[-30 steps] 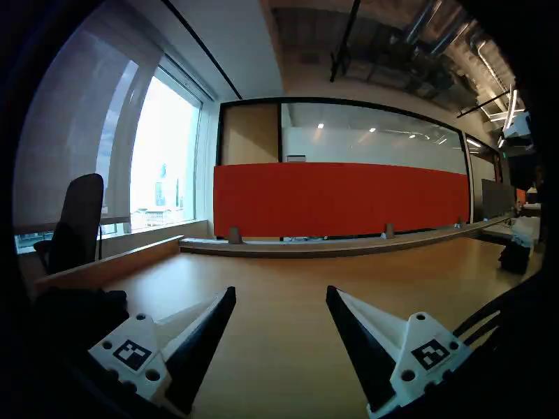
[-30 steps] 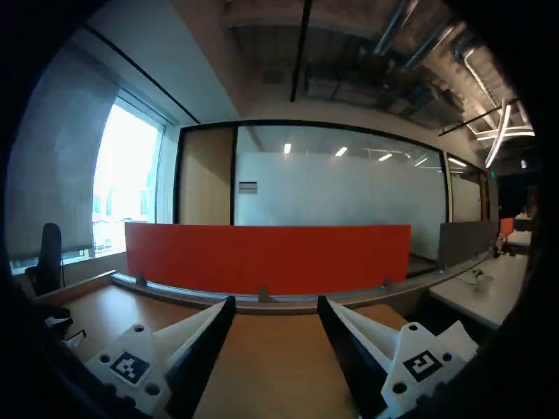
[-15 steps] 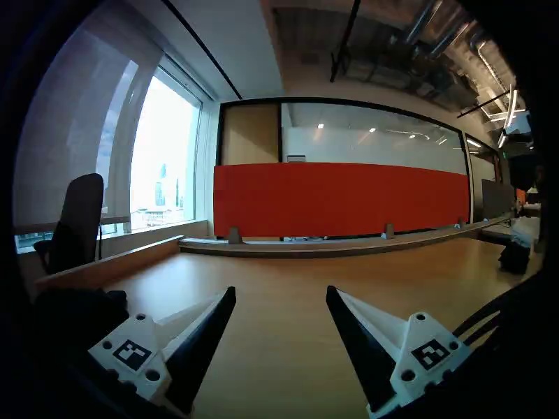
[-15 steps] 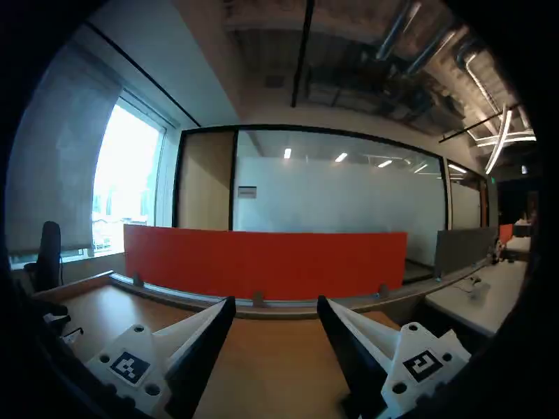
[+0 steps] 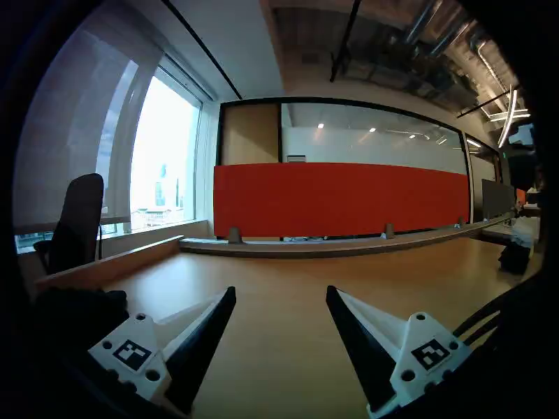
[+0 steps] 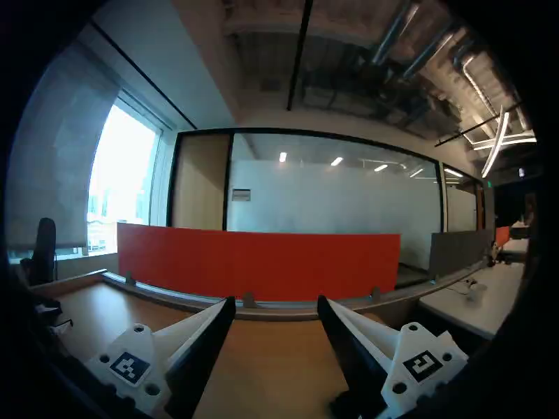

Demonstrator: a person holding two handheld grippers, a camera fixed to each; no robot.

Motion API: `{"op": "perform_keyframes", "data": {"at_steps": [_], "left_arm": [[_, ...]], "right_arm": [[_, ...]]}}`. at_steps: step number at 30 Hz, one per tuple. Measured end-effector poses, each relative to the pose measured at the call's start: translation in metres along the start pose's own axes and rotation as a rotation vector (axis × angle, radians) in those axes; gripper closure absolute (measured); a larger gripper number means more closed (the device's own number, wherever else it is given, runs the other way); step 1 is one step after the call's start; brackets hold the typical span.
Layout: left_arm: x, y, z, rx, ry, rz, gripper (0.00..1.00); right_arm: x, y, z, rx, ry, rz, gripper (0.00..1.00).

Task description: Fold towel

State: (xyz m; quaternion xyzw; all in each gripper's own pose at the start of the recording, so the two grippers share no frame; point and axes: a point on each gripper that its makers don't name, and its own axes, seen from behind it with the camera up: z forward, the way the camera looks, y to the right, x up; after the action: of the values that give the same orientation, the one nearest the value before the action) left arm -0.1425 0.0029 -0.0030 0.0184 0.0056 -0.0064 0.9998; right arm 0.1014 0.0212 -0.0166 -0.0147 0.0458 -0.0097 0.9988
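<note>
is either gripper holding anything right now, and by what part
Nothing is held: the left gripper and the right gripper are both open, with nothing between their fingers.

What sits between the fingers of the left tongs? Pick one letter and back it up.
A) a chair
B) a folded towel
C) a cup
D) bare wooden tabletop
D: the left tongs stand open, and the wooden tabletop shows bare through the gap between their spread fingers, with nothing gripped.
</note>
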Motion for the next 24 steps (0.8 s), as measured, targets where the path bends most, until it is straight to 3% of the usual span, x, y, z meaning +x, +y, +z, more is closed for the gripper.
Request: {"op": "perform_keyframes", "data": {"at_steps": [15, 24], "left_arm": [[0.000, 0.000, 0.000, 0.000, 0.000, 0.000, 0.04], [0.000, 0.002, 0.000, 0.000, 0.000, 0.000, 0.04]], "right_arm": [[-0.068, -0.001, 0.006, 0.000, -0.020, 0.043, 0.10], [-0.110, -0.015, 0.007, 0.036, -0.023, 0.072, 0.10]]}}
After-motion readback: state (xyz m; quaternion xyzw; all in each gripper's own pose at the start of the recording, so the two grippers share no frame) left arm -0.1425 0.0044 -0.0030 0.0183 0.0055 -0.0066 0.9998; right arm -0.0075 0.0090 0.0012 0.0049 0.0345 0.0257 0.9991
